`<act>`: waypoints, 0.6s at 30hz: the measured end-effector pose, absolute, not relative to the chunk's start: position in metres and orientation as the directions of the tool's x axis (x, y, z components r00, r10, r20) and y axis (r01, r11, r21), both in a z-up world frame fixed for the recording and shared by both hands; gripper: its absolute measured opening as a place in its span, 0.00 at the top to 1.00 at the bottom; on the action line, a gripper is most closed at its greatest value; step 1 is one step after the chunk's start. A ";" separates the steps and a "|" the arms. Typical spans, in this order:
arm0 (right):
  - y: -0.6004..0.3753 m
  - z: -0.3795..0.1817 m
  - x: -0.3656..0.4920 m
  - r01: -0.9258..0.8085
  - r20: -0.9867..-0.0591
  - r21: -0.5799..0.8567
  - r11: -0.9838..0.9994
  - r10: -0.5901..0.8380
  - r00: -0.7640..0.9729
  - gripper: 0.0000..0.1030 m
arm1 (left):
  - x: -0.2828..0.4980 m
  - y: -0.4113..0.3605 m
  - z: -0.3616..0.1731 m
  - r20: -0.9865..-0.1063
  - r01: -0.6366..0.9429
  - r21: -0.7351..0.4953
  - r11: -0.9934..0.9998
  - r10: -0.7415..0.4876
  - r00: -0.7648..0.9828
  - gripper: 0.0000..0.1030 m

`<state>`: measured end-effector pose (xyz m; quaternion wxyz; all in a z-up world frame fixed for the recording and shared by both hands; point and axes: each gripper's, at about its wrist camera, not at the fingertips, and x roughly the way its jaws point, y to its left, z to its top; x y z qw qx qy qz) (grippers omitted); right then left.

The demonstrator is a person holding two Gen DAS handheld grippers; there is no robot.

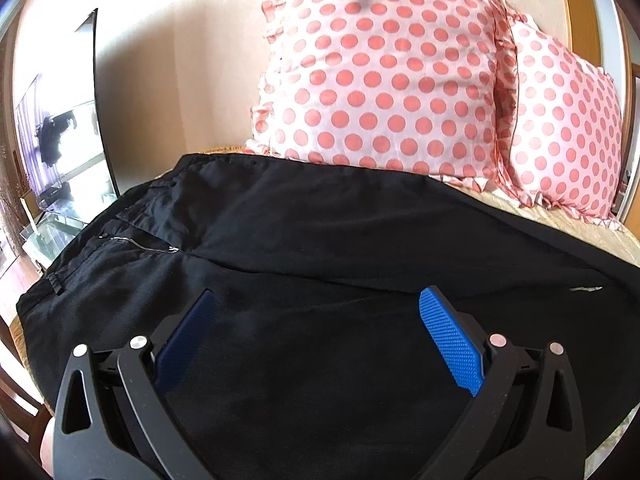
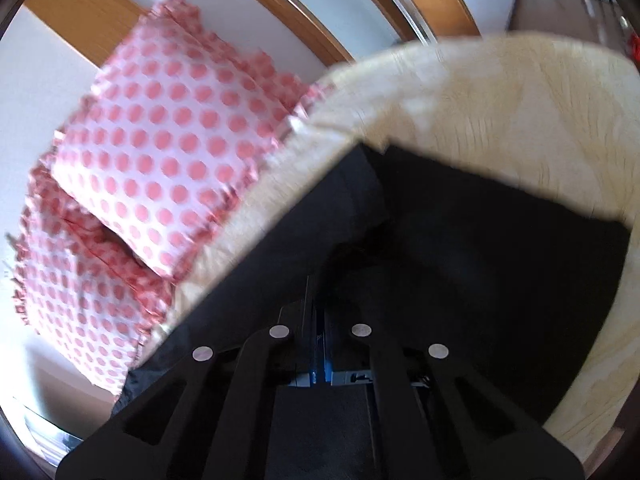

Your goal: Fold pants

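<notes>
Black pants (image 1: 320, 248) lie spread across the bed, waistband and zipper (image 1: 140, 244) at the left. My left gripper (image 1: 320, 300) is open above the pants, blue pads (image 1: 452, 340) wide apart, holding nothing. In the right wrist view the pants (image 2: 480, 264) lie on the cream bedspread (image 2: 480, 96). My right gripper (image 2: 320, 280) is shut, jaws pressed together on a fold of the black fabric, with the cloth bunched just ahead of the tips.
Two pink polka-dot pillows (image 1: 384, 72) (image 1: 568, 132) lean against the wall at the head of the bed; they also show in the right wrist view (image 2: 160, 152). A glass shelf (image 1: 60, 224) stands left of the bed. A wooden door frame (image 2: 304, 12) is behind.
</notes>
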<state>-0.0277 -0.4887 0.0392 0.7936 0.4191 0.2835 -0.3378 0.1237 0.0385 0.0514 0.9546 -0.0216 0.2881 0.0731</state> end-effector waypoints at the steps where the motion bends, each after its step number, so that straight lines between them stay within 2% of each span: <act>1: -0.488 0.050 -0.034 0.765 -0.707 0.472 0.437 -0.331 0.625 0.98 | 0.123 0.040 0.053 -0.553 -0.156 0.004 0.988 0.132 0.823 0.02; 5: -0.484 0.075 -0.063 0.758 -0.659 0.450 0.472 -0.398 0.639 0.98 | 0.119 0.047 0.059 -0.549 -0.170 0.004 0.985 0.144 0.823 0.02; 11: -0.486 0.049 -0.101 0.825 -0.750 0.392 0.407 -0.378 0.543 0.98 | 0.111 0.070 0.080 -0.443 -0.134 -0.055 0.989 0.096 0.892 0.02; 14: -0.484 0.041 -0.101 0.833 -0.765 0.359 0.420 -0.379 0.521 0.98 | 0.130 0.082 0.093 -0.498 -0.167 0.005 0.986 0.147 0.854 0.02; 18: -0.478 0.039 -0.098 0.834 -0.765 0.312 0.455 -0.400 0.505 0.98 | 0.178 0.109 0.108 -0.590 -0.200 -0.035 0.979 0.141 0.795 0.02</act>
